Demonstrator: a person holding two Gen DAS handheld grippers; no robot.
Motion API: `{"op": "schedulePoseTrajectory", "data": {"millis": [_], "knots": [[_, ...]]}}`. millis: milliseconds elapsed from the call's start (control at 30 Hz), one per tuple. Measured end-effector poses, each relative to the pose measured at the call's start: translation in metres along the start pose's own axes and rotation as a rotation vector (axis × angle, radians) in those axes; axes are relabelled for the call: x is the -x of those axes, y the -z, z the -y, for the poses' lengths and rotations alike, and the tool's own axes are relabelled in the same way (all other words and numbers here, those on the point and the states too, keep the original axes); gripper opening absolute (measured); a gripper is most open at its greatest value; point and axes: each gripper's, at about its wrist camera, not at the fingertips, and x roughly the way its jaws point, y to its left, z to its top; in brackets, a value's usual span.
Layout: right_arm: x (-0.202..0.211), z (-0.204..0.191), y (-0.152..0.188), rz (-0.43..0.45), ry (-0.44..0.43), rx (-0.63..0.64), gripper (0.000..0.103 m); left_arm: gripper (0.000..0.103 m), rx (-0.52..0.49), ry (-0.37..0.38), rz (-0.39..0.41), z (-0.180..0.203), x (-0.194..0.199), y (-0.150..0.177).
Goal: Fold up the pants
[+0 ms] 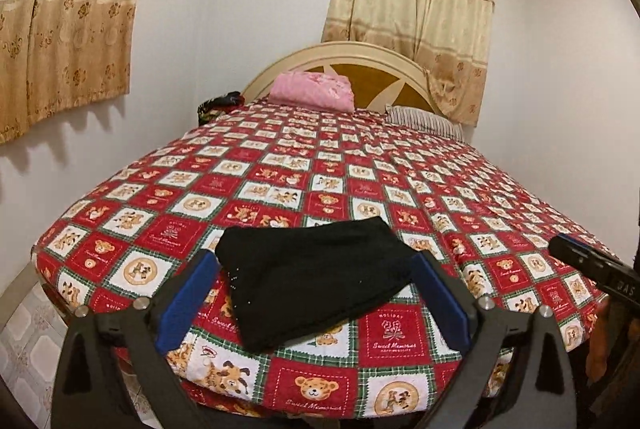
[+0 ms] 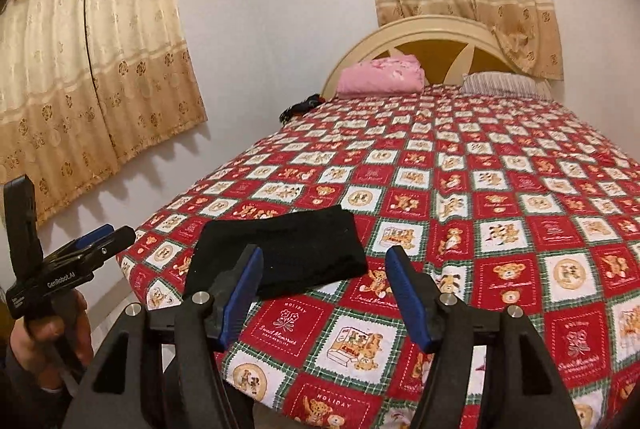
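The black pants (image 1: 312, 281) lie folded into a compact bundle near the foot corner of the bed (image 1: 280, 169). In the left wrist view my left gripper (image 1: 314, 261) hovers over them, its blue pads wide apart with nothing pressed between them. The right gripper (image 2: 325, 253) is open too, held above the bedspread just right of the pants (image 2: 288, 253), gripping nothing. Each gripper shows in the other's view: the right one (image 1: 560, 247) at the right edge, the left one (image 2: 118, 233) at the far left with a hand (image 2: 48, 329) on its handle.
The bed has a red checked teddy-bear cover (image 2: 480, 189). At its head are a folded pink blanket (image 1: 312, 91), a striped pillow (image 1: 424, 119) and a cream headboard (image 1: 340, 53). A dark item (image 1: 218, 105) lies at the far left corner. Curtains (image 1: 416, 9) hang on the walls; tiled floor (image 1: 24, 329) lies to the left.
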Motion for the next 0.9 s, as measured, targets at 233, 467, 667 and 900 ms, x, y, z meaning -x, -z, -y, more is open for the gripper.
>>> {"op": "schedulePoseTrajectory", "data": {"millis": [233, 467, 667, 900], "knots": [[0.025, 0.002, 0.0, 0.068, 0.007, -0.016, 0.078, 0.1, -0.017, -0.002, 0.006, 0.008, 0.002, 0.002], [0.029, -0.004, 0.004, 0.067, 0.017, 0.02, 0.078, 0.1, -0.02, -0.005, 0.005, 0.009, 0.003, 0.003], [0.033, -0.008, 0.004, 0.077, 0.026, 0.042, 0.078, 0.1, -0.029, -0.013, 0.013, 0.01, 0.006, 0.002], [0.034, -0.007, 0.004, 0.078, 0.034, 0.041, 0.078, 0.1, -0.028, -0.016, 0.011, 0.01, 0.007, 0.002]]}}
